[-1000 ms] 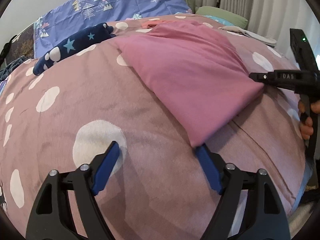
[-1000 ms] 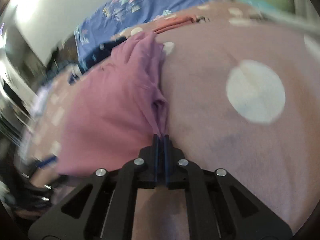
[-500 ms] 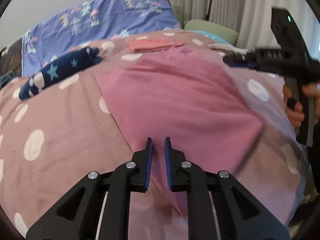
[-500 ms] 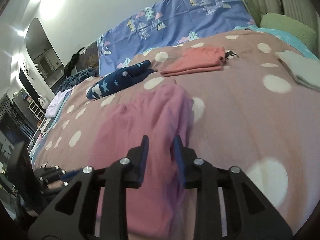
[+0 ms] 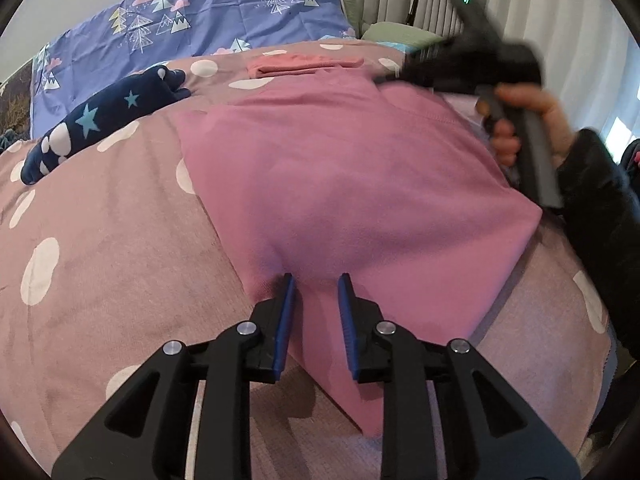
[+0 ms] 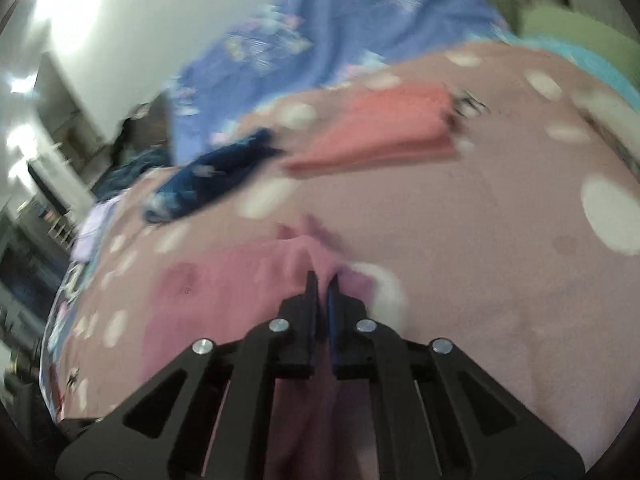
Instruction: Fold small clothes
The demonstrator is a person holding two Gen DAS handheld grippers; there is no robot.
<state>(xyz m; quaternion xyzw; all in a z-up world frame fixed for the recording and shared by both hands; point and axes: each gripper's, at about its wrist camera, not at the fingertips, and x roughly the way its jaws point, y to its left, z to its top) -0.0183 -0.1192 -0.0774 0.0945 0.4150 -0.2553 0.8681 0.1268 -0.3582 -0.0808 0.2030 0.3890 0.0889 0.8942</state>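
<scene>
A pink garment lies folded flat on the mauve polka-dot bedspread. My left gripper rests over its near edge, jaws a little apart and holding nothing. My right gripper sits over the garment's far edge in the blurred right wrist view, jaws nearly shut with a narrow gap; I cannot tell whether cloth is pinched. The right gripper also shows blurred in the left wrist view at the garment's far right corner.
A folded coral garment lies beyond the pink one, also in the right wrist view. A navy star-print garment lies to the left. A blue tree-print sheet and curtains are behind.
My left gripper opened a little over the garment's near edge. My right gripper narrowed its jaws and swung fast along the garment's far edge; its view is blurred.
</scene>
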